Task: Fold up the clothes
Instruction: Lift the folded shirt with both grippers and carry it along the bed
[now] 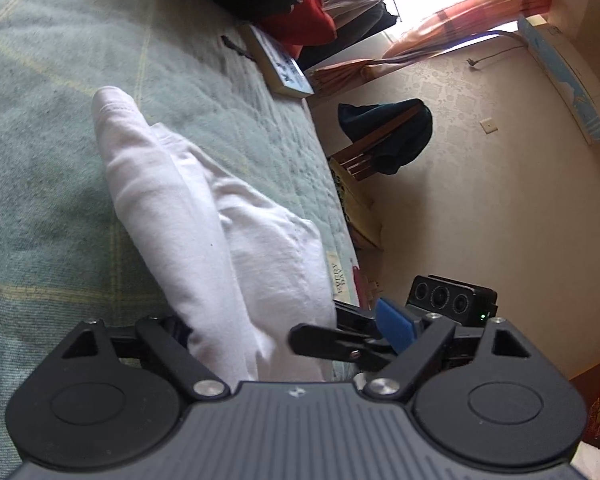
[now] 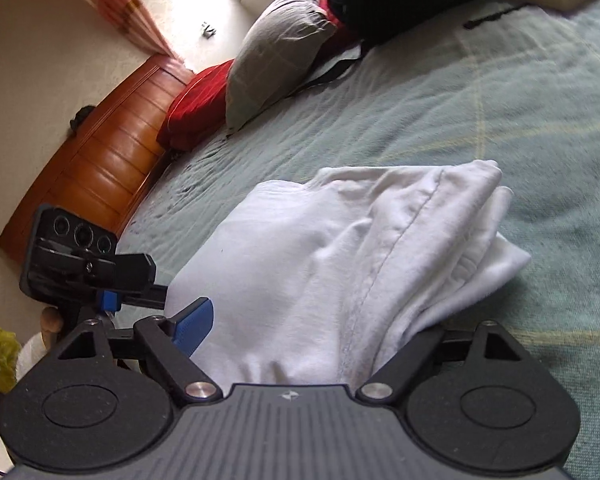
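A white garment (image 1: 204,224) lies bunched and partly folded on the green bed cover (image 1: 52,128). In the left wrist view its near end runs in between my left gripper's (image 1: 276,344) spread arms, which hide the fingertips. In the right wrist view the same white garment (image 2: 340,248) fills the gap between my right gripper's (image 2: 300,344) spread arms, with one blue pad (image 2: 194,320) showing at the left. Each view also shows the other gripper beside the cloth: the right gripper (image 1: 396,326) and the left gripper (image 2: 88,264).
A book (image 1: 280,64), red cushions (image 1: 304,16) and dark bags lie at the head of the bed. A grey pillow (image 2: 276,48) and a wooden headboard (image 2: 100,160) show in the right wrist view. A chair with dark clothes (image 1: 388,136) stands past the bed's edge.
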Action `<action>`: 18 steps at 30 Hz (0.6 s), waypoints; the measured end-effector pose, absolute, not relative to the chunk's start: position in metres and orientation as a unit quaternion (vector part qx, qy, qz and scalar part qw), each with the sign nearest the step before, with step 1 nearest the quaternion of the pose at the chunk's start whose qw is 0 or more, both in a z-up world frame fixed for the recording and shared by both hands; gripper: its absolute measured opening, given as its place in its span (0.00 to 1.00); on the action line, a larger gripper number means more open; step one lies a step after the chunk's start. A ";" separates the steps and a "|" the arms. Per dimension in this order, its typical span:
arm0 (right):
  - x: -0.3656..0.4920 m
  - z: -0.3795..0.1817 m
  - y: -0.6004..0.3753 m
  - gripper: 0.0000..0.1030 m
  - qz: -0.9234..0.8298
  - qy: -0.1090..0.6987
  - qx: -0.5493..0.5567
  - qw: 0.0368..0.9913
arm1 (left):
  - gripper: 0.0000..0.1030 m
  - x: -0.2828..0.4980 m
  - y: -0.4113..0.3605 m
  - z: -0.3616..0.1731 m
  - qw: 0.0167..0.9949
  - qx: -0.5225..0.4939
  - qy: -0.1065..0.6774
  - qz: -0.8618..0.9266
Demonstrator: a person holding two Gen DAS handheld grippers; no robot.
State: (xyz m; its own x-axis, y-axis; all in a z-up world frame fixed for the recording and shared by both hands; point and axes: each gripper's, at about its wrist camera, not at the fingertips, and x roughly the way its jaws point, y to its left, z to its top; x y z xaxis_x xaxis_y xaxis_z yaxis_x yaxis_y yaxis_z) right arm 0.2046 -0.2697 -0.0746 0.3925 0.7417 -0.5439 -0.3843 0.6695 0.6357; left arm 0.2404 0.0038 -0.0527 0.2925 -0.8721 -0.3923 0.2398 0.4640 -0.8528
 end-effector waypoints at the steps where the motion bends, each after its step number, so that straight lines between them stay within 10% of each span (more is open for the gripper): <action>1: 0.205 -0.073 -0.267 0.87 0.350 0.427 0.203 0.809 | 0.84 0.240 0.003 -0.049 0.727 -0.345 0.451 -0.387; 18: 0.215 -0.034 -0.189 0.87 0.402 0.412 0.129 0.807 | 0.84 0.222 0.073 -0.022 0.770 -0.347 0.411 -0.343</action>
